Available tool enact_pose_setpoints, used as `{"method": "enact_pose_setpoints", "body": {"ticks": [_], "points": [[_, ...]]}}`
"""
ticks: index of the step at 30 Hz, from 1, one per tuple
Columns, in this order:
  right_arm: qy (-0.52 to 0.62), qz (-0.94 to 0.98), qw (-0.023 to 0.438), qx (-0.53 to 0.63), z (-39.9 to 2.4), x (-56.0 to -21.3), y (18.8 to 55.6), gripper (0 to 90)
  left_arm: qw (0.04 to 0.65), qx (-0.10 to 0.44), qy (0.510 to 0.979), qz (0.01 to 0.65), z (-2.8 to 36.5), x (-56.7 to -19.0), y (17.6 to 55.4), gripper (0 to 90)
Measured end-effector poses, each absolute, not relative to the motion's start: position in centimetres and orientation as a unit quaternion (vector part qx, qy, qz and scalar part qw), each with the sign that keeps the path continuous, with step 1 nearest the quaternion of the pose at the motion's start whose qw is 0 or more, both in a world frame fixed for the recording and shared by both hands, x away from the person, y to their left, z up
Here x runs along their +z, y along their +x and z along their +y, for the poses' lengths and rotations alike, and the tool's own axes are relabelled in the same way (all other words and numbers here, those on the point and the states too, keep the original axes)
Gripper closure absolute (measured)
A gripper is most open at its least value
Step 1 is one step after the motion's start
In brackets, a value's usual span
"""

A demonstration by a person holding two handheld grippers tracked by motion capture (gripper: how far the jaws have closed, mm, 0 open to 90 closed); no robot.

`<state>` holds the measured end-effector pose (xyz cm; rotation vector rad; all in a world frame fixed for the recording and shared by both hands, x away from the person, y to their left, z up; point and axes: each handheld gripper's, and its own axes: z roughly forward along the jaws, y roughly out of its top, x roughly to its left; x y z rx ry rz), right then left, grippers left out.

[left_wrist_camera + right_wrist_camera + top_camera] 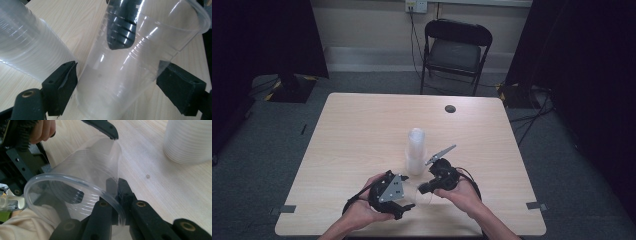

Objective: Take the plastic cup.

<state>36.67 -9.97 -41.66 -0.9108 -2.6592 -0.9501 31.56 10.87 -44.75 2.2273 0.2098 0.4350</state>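
Now clear ribbed plastic cup [82,185] pinched by right gripper [113,202].

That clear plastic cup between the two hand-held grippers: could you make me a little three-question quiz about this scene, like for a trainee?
1. True or false: the right gripper is pinching the wall of the clear cup at its rim, one jaw inside and one outside.
2. Which best describes the left gripper? A) shut tight on the cup B) jaws spread on either side of the cup's base end C) resting on the chair
3. Fill in: on the table, just beyond the hands, stands a ____ of cups.

Key: 1 true; 2 B; 3 stack.
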Motion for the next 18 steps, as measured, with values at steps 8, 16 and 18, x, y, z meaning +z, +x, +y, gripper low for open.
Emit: {"method": "enact_pose_setpoints", "body": {"ticks": [8,16,18], "points": [[-0.313,-0.889,0.094,-0.320,-9.3,-42.0,37.1,87.5,0.417,0.171,0.889,0.077,10.7,-44.7,31.3,22.7],[-0.313,-0.890,0.096,-0.317,-8.4,-42.1,37.2,88.4,0.435,0.171,0.881,0.065,9.9,-44.5,30.8,24.9],[-0.312,-0.892,0.096,-0.314,-8.0,-42.2,37.2,88.4,0.436,0.174,0.880,0.066,9.8,-44.4,30.8,24.6]]}}
